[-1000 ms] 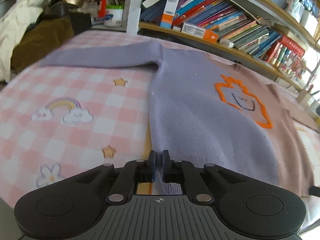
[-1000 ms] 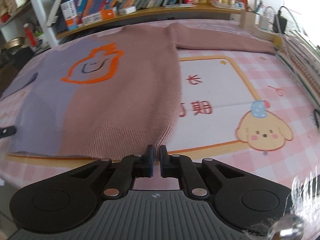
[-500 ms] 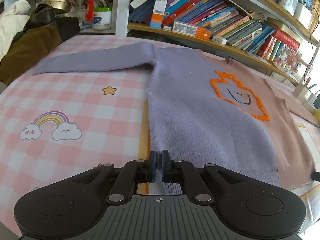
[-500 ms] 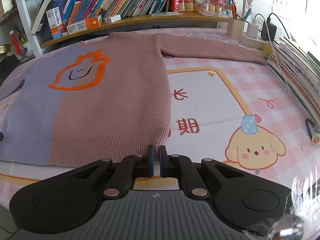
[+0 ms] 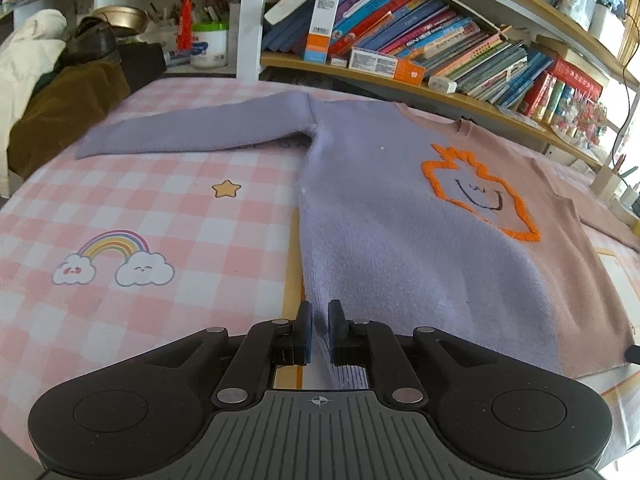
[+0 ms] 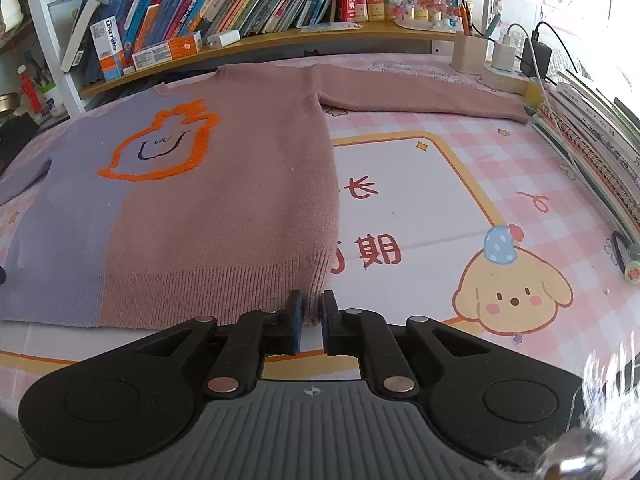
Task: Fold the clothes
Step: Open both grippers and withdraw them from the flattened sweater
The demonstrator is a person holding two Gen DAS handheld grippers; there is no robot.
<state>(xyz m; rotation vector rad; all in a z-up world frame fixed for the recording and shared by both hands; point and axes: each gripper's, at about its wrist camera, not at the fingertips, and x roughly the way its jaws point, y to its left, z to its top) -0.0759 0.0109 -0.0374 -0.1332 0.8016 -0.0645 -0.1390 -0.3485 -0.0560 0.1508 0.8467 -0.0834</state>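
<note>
A 2-tone sweater (image 5: 400, 240) lies spread flat, front up, on a table covered by a pink checked cloth (image 5: 160, 208), its lilac half toward the left and its dusty-pink half toward the right, an orange-outlined smiling figure (image 5: 478, 196) across the chest. At far left, the lilac sleeve (image 5: 192, 132) stretches out over the cloth, above a printed star and rainbow. The left gripper (image 5: 319, 330) sits at the sweater's lower left hem corner, its 2 fingers (image 5: 304, 336) nearly together with a narrow gap, the lilac ribbed edge pinched between them. Behind the sweater, a shelf of books (image 5: 420, 48) runs along the table's far edge. In the right wrist view, the right gripper (image 6: 309, 320) meets the lower right hem corner (image 6: 318, 284), its fingers (image 6: 294, 320) likewise drawn close with the pink ribbing caught between them. Beyond it the pink sleeve (image 6: 420, 96) extends right toward a power strip (image 6: 508, 80), and a cartoon puppy (image 6: 512, 292) is printed on the cloth beside stacked notebooks (image 6: 592, 152).
</note>
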